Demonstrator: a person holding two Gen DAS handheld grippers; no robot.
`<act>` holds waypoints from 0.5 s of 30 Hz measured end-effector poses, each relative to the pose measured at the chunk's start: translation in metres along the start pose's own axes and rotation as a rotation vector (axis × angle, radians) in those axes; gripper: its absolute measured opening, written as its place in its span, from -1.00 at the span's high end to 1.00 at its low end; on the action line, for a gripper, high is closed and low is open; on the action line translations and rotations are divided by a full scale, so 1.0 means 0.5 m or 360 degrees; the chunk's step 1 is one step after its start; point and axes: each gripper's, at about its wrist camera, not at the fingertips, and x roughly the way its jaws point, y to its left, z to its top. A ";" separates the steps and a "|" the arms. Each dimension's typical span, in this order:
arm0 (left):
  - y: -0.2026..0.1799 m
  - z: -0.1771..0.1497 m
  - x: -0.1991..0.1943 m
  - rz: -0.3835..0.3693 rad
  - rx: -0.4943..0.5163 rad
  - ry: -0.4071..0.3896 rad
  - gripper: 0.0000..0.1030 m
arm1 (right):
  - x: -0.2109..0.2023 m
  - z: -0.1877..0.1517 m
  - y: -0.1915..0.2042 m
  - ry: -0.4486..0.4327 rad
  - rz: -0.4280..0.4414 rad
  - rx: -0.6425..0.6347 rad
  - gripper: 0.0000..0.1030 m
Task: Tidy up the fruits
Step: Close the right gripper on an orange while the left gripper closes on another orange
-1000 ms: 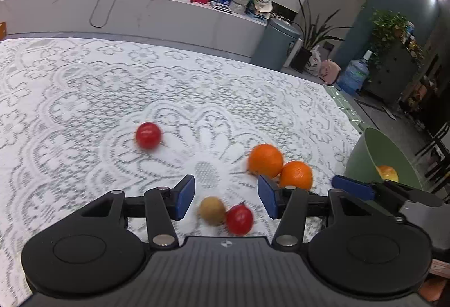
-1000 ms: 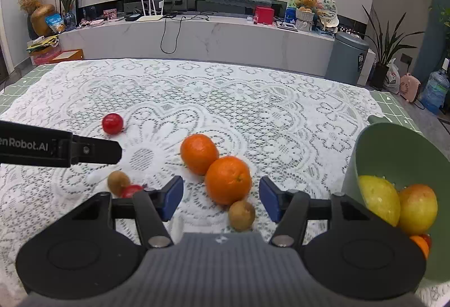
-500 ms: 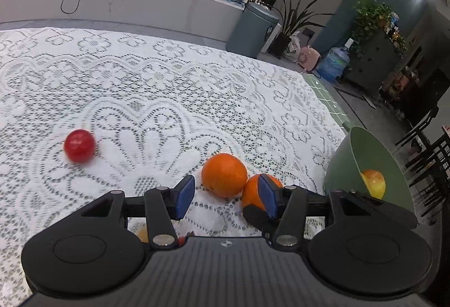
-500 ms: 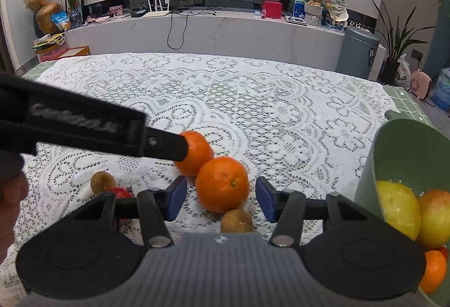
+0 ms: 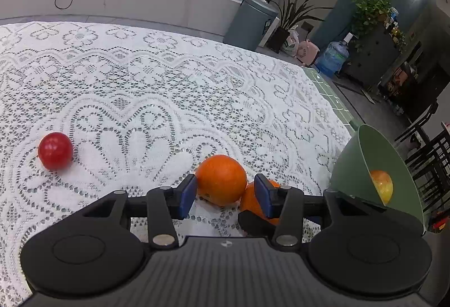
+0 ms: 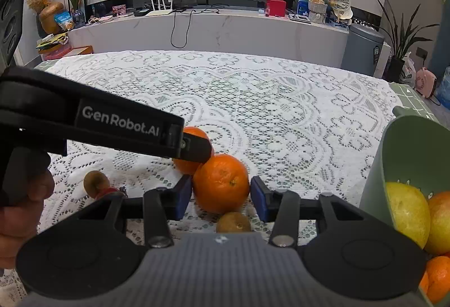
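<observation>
Two oranges lie touching on the lace tablecloth. My left gripper (image 5: pixel 223 195) is open with its blue pads on either side of the far orange (image 5: pixel 220 183). My right gripper (image 6: pixel 221 195) is open around the near orange (image 6: pixel 220 183); the pads are close to it. The far orange (image 6: pixel 194 138) is partly hidden behind the left gripper's finger in the right wrist view. A green bowl (image 6: pixel 405 155) at the right holds a yellow fruit (image 6: pixel 407 214), an apple (image 5: pixel 381 186) and oranges. Two kiwis (image 6: pixel 95 184) (image 6: pixel 233 222) and a small red fruit (image 5: pixel 55 150) lie loose.
The table's right edge runs just past the green bowl (image 5: pixel 351 166). Another small red fruit (image 6: pixel 109 191) sits beside the left kiwi, mostly hidden by my right gripper. A long white counter (image 6: pixel 211 28) stands behind the table.
Both grippers have moved forward onto the oranges. The left gripper swung right from the kiwi and red fruit to the far orange. Both stay open.
</observation>
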 end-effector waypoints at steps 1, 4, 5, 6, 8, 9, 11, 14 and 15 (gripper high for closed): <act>0.000 0.001 0.001 -0.0003 -0.0002 -0.0002 -0.05 | 0.002 0.000 -0.001 0.0004 0.0000 0.0005 0.16; 0.001 0.005 0.006 -0.0012 -0.0009 -0.0002 -0.05 | 0.005 0.000 -0.004 0.0009 0.0000 0.0019 0.16; 0.002 0.007 0.008 -0.0017 -0.0008 0.0000 -0.05 | 0.007 0.000 -0.005 0.0014 0.0000 0.0024 0.16; 0.002 0.009 0.009 -0.0018 -0.0011 0.0004 -0.05 | 0.008 0.000 -0.007 0.0015 0.0003 0.0033 0.16; 0.005 0.012 0.012 -0.0019 -0.0024 0.0010 -0.05 | 0.010 0.001 -0.009 0.0014 0.0005 0.0046 0.16; 0.009 0.013 0.014 -0.0027 -0.0043 0.0013 -0.05 | 0.010 0.002 -0.010 0.0013 0.0006 0.0051 0.17; 0.017 0.014 0.017 -0.0041 -0.0087 0.0018 -0.05 | 0.010 0.003 -0.009 0.0011 0.0007 0.0050 0.18; 0.025 0.013 0.017 -0.0037 -0.0121 -0.0001 0.08 | 0.011 0.004 -0.007 0.0004 0.0006 0.0040 0.20; 0.025 0.013 0.017 -0.0039 -0.0127 -0.0005 0.10 | 0.010 0.002 -0.007 0.0001 0.0004 0.0039 0.20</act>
